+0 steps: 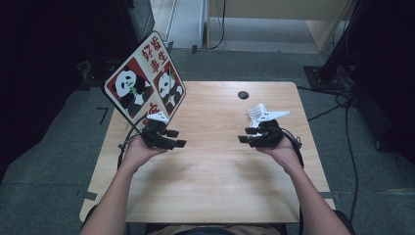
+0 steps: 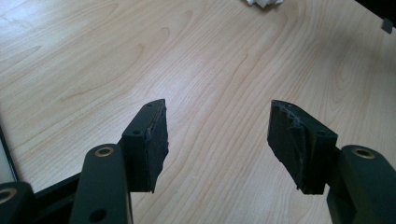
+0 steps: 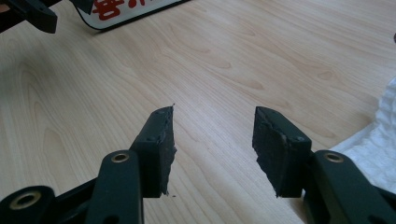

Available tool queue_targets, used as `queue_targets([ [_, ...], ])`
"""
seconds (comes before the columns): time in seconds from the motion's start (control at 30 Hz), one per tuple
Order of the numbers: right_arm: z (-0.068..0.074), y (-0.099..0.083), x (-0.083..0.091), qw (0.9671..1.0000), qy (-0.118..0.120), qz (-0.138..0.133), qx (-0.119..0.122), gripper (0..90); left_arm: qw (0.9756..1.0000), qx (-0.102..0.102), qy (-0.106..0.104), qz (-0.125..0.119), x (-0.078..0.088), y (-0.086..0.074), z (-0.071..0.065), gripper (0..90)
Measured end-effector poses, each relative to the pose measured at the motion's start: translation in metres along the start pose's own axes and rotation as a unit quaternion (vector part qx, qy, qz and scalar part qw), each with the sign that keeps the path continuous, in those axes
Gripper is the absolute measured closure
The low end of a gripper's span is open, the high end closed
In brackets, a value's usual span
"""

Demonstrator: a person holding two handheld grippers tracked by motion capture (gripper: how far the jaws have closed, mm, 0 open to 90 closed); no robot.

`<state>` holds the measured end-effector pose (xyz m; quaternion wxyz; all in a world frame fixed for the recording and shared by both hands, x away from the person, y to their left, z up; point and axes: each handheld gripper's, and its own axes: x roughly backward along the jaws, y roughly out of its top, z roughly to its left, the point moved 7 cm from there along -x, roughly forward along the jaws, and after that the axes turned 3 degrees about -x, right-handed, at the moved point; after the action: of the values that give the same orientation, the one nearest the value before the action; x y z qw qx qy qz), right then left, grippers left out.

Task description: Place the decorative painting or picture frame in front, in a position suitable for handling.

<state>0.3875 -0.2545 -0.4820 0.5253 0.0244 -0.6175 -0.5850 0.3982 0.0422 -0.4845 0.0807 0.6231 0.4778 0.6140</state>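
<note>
My left gripper hovers over the left half of the wooden table, its tips pointing right. In the left gripper view its jaws stand wide apart with bare wood between them. My right gripper faces it from the right half of the table. It is open and holds nothing. A crumpled white cloth lies just behind the right gripper and appears at the right edge of the right gripper view. A board with panda pictures and red characters stands tilted at the table's back left corner, behind the left gripper.
A small black round cap sits in the tabletop near the back edge. Cables trail over the grey carpet to the right of the table. The lower edge of the panda board and the left gripper appear far off in the right gripper view.
</note>
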Motion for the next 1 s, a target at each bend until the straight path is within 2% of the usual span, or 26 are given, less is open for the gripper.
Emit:
queue_targets([
  [0.1, -0.001, -0.002, 0.001, 0.9999, 0.013, 0.0, -0.002, 49.7, 1.0, 0.0, -0.002, 0.001, 0.0, 0.0, 0.0, 37.9],
  [0.2, -0.004, -0.003, 0.001, 1.0, 0.004, 0.007, -0.001, 49.0, 1.0, 0.005, -0.004, 0.0, 0.0, 0.0, 0.0, 38.2],
  [0.3, -0.006, -0.003, 0.002, 0.9998, 0.0, 0.012, -0.014, 49.0, 0.9998, 0.018, -0.01, -0.002, 0.0, 0.0, 0.001, 38.8],
  [0.37, -0.007, -0.004, 0.002, 0.9998, -0.005, 0.016, -0.01, 49.5, 0.9997, 0.02, -0.01, -0.004, 0.001, 0.0, 0.001, 39.2],
  [0.53, -0.008, -0.004, 0.001, 0.9994, 0.005, 0.02, -0.026, 50.1, 0.9996, 0.025, -0.012, -0.011, 0.003, 0.002, 0.001, 40.1],
  [0.6, -0.009, -0.005, 0.001, 0.9994, 0.003, 0.023, -0.026, 49.9, 0.9995, 0.026, -0.012, -0.015, 0.004, 0.002, 0.001, 40.6],
  [0.7, -0.01, -0.006, 0.0, 0.9995, -0.001, 0.023, -0.023, 49.4, 0.9994, 0.029, -0.013, -0.015, 0.006, 0.002, 0.001, 42.2],
  [0.77, -0.01, -0.006, 0.0, 0.9996, -0.008, 0.026, -0.006, 49.1, 0.9993, 0.031, -0.01, -0.019, 0.007, 0.003, 0.002, 42.6],
  [1.0, -0.006, -0.006, 0.0, 0.9993, -0.011, 0.027, 0.024, 50.2, 0.9993, 0.026, -0.01, -0.026, 0.01, 0.003, 0.002, 42.6],
])
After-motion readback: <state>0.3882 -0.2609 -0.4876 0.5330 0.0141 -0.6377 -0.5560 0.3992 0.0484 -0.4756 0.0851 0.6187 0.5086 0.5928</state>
